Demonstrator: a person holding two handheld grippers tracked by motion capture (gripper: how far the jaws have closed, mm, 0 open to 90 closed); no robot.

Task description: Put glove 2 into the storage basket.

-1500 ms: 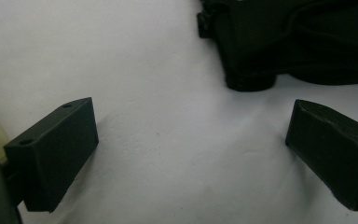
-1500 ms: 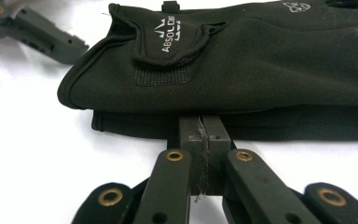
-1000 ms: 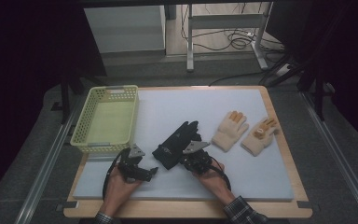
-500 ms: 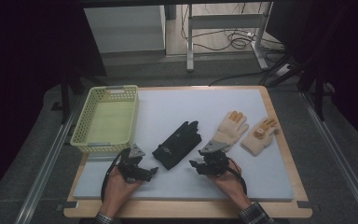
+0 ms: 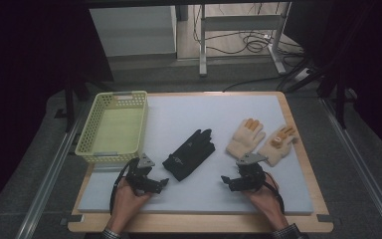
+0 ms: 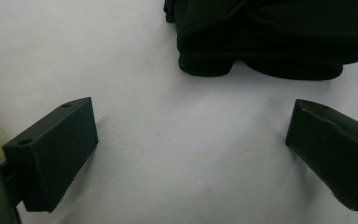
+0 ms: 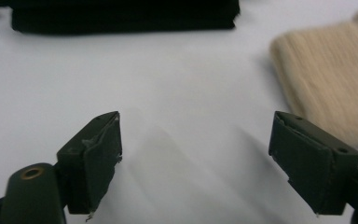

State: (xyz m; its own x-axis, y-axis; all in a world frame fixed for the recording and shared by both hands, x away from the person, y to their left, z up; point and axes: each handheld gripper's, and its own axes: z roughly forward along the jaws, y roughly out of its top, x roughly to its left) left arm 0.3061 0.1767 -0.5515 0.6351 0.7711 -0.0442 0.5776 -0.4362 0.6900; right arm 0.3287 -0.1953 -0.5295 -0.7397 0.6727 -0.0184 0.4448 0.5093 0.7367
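In the left gripper view the black glove (image 6: 270, 37) runs off the top and right edges, so only its cuff end shows. In the right gripper view it (image 7: 121, 14) is cut by the top edge, and the tan glove (image 7: 331, 70) leaves the frame at right, blurred. In the high view, both forearms are cut off at the bottom edge.
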